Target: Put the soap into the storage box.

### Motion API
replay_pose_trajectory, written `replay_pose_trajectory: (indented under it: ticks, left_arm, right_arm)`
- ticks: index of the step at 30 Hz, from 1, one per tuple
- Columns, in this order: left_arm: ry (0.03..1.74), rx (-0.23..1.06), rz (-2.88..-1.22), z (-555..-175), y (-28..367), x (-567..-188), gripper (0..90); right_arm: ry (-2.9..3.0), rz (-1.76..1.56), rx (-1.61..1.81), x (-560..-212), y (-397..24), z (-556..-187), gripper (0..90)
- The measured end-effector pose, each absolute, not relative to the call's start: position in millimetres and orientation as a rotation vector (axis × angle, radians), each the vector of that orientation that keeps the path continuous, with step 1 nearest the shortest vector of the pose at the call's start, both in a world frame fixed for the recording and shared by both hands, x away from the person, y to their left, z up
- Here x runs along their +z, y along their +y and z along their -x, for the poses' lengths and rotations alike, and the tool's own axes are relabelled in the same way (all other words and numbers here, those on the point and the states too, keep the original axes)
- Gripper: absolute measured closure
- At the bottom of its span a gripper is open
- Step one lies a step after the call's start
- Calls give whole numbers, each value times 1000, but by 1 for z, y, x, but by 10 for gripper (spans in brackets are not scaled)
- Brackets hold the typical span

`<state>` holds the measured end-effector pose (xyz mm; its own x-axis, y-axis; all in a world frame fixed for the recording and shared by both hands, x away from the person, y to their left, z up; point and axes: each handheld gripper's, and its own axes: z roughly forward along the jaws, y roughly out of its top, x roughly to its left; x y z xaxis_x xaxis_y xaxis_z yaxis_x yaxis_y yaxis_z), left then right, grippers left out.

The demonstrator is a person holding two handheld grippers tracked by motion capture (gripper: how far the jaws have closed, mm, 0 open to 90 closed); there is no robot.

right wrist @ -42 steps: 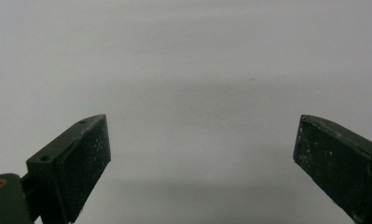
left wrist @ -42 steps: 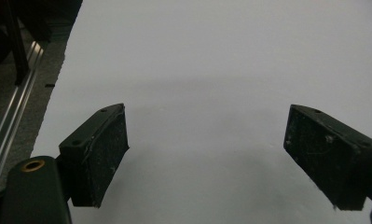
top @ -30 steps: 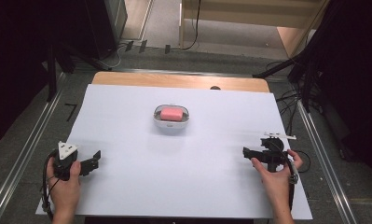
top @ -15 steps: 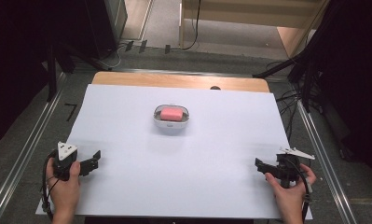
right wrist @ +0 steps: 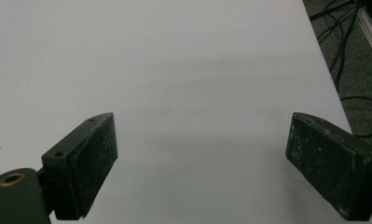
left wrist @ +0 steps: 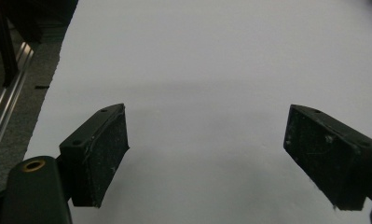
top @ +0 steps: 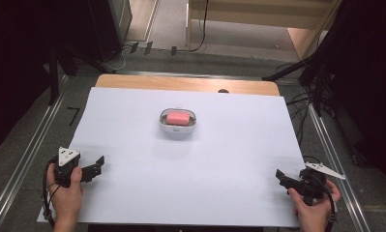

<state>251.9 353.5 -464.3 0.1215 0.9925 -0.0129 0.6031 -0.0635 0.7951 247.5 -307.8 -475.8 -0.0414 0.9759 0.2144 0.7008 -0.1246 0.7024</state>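
While held low at the near corners, counted two grippers, left (top: 97,164) and right (top: 282,176), one dish (top: 178,126), one pink soap (top: 177,118) inside. Jaws spread on both, nothing between; right's just been closing. Dish well ahead, between them, untouched.

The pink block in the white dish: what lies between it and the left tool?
Only bare white sheet lies between the pink block and the left tool, in the high view.
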Motion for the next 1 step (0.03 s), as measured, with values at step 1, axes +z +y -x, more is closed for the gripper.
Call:
replay_pose_trajectory:
  ticks: [1]
  left_arm:
    - [1555, 755, -1745, -252, 353, -464, 147]
  right_arm:
    - [1761, -1859, 989, -475, -307, -247, 95]
